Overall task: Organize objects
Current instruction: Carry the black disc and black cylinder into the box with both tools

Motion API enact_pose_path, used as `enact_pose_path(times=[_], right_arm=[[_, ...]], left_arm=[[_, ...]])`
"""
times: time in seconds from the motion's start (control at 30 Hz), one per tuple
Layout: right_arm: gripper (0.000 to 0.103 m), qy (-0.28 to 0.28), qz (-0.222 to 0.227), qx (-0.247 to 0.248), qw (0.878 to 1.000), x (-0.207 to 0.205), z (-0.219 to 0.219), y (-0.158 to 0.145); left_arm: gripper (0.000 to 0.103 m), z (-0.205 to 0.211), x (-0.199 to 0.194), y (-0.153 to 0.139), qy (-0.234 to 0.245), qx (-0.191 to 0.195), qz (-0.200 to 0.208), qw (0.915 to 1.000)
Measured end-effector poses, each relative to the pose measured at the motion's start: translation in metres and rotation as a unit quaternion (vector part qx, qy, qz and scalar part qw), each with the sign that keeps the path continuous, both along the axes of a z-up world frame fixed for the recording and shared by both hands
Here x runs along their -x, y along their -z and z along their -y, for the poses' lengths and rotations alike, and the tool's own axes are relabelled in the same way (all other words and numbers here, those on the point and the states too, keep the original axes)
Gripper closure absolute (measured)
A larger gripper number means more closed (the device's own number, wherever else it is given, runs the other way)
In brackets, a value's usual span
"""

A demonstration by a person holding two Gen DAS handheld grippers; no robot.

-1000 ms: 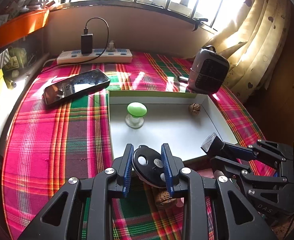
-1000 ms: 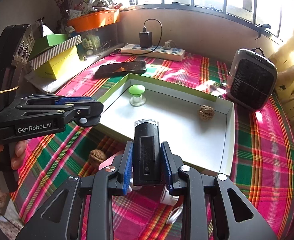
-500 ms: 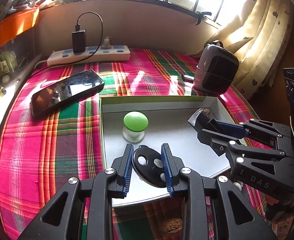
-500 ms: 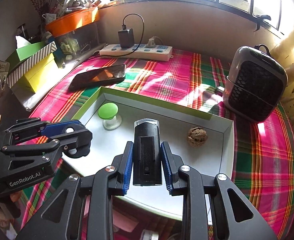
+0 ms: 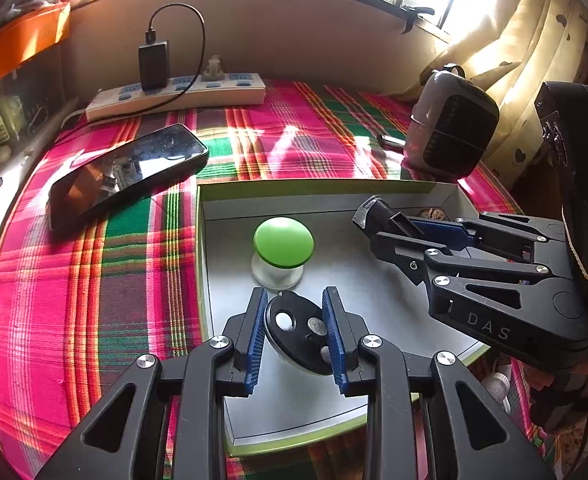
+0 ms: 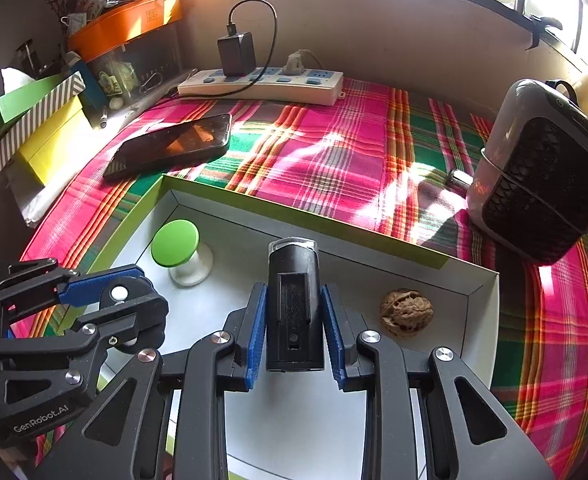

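Covering the table, a plaid cloth (image 6: 333, 152) bears a tray (image 6: 481, 300).

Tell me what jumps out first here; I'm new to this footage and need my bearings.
Two black grippers meet over a shallow white tray on a bright plaid tablecloth. The left gripper clamps a black oval disc; the right gripper clamps a black rectangular device. A green-capped knob and a walnut already sit inside.
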State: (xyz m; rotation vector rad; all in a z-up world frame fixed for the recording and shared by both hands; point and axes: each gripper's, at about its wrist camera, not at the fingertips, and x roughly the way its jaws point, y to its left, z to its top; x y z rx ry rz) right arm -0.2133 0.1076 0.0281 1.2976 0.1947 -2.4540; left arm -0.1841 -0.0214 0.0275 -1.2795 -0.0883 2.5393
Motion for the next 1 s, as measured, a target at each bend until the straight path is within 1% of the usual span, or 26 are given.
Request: enact_pose_path(times=[0.3, 0.4, 0.6, 0.7, 1.0], right_arm=[[0.074, 0.004, 0.004, -0.007, 1.0, 0.0064, 0.0017, 0.0042], [0.074, 0.006, 0.005, -0.007, 1.0, 0.0074, 0.0015, 0.0055], [0.074, 0.007, 0.007, -0.008, 1.0, 0.0072, 0.0026, 0.0086], [0.074, 0.01, 0.006, -0.009, 1.0, 0.0078, 0.0026, 0.0092], [0.074, 0.009, 0.006, -0.007, 1.0, 0.0089, 0.0028, 0.0105]], left_arm=[[0.077, -0.0059, 0.0039, 0.0039, 0.005, 0.014, -0.001, 0.9999], [0.077, -0.0055, 0.0041, 0.0041, 0.004, 0.012, -0.001, 0.9999], [0.077, -0.0062, 0.0049, 0.0049, 0.004, 0.024, -0.001, 0.9997], [0.077, -0.0061, 0.0049, 0.0054, 0.003, 0.021, -0.001, 0.9998], [0.077, -0.0056, 0.0062, 0.0058, 0.002, 0.025, -0.001, 0.9997]])
